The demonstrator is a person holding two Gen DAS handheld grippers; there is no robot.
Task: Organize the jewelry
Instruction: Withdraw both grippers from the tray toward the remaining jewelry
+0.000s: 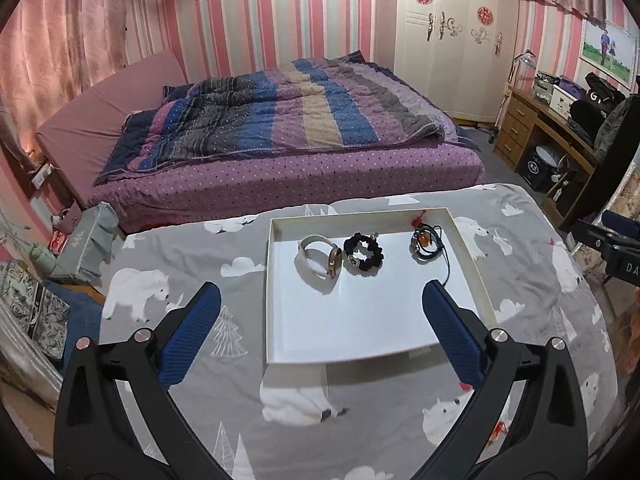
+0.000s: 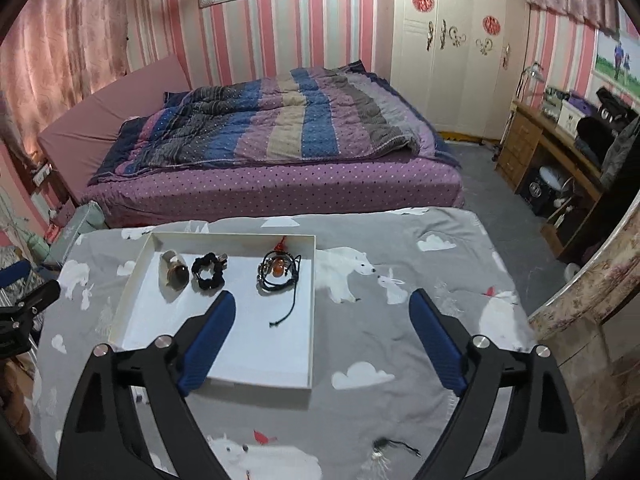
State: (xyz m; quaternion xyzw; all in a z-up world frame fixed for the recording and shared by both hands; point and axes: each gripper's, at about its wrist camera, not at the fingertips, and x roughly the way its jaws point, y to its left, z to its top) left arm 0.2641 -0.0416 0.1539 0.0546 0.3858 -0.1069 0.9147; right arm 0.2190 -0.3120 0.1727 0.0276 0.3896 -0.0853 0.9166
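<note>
A white shallow tray (image 1: 276,320) (image 2: 132,300) lies on the grey polar-bear cloth. In its far part lie a white-strapped watch (image 1: 320,261) (image 2: 174,270), a black scrunchie bracelet (image 1: 363,256) (image 2: 207,270) and a dark cord pendant with an orange bead (image 1: 425,243) (image 2: 278,271). My left gripper (image 1: 322,294) is open and empty above the tray's near half. My right gripper (image 2: 322,302) is open and empty, its left finger over the tray and its right over the cloth. A small tasselled item (image 2: 390,446) lies on the cloth near me.
The grey cloth (image 1: 200,248) covers a table. Beyond it stands a bed with a striped quilt (image 1: 280,112). A white wardrobe (image 1: 448,40) and a wooden desk (image 1: 548,128) stand at the right. The other gripper shows at the right edge (image 1: 612,248).
</note>
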